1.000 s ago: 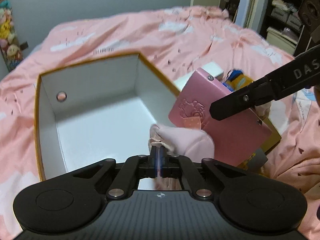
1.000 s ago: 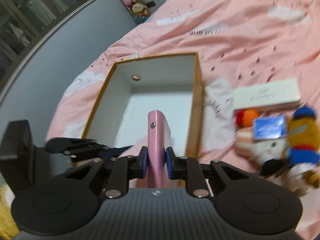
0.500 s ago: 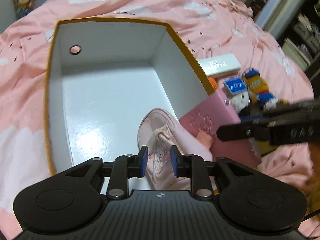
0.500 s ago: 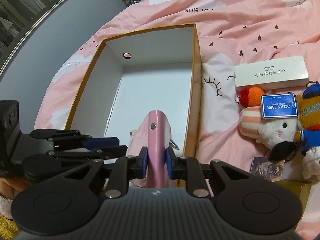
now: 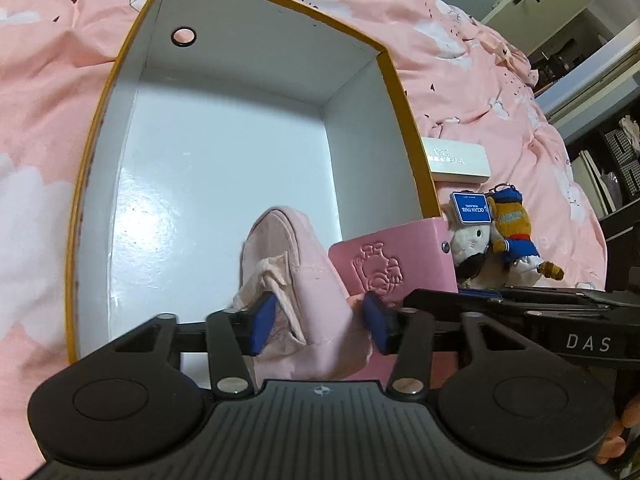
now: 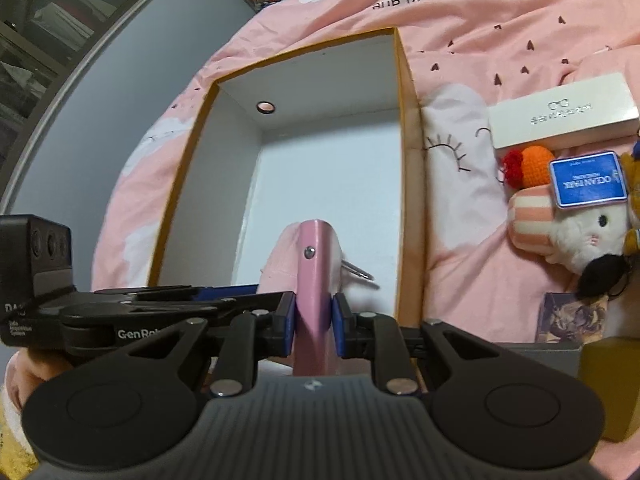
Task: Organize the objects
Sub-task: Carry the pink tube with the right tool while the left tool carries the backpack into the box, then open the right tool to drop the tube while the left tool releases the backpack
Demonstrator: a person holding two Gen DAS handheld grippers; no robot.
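Note:
A white box with an orange rim [image 5: 404, 120] [image 6: 224, 168] stands open on the pink bed. A pale pink cloth pouch [image 5: 304, 272] [image 6: 280, 256] rests in its near end. My left gripper [image 5: 320, 325] straddles the pouch; its jaws are opening and the blue pads stand at the pouch's sides without squeezing it. My right gripper [image 6: 314, 320] is shut on a pink embossed wallet [image 6: 316, 264] [image 5: 392, 264], held upright on edge just right of the pouch, inside the box's near right corner. Each gripper shows in the other's view.
On the bed right of the box lie a white glasses case [image 6: 560, 116] [image 5: 456, 158], plush toys with a blue tag [image 6: 580, 232] [image 5: 480, 240], a small card [image 6: 572, 316] and a yellow box [image 6: 608, 380]. Shelves stand beyond the bed's far right.
My left jaws were shut on the pouch and have spread apart; the pouch now lies in the box. The left gripper rolled and moved over the box. The wallet sank a little.

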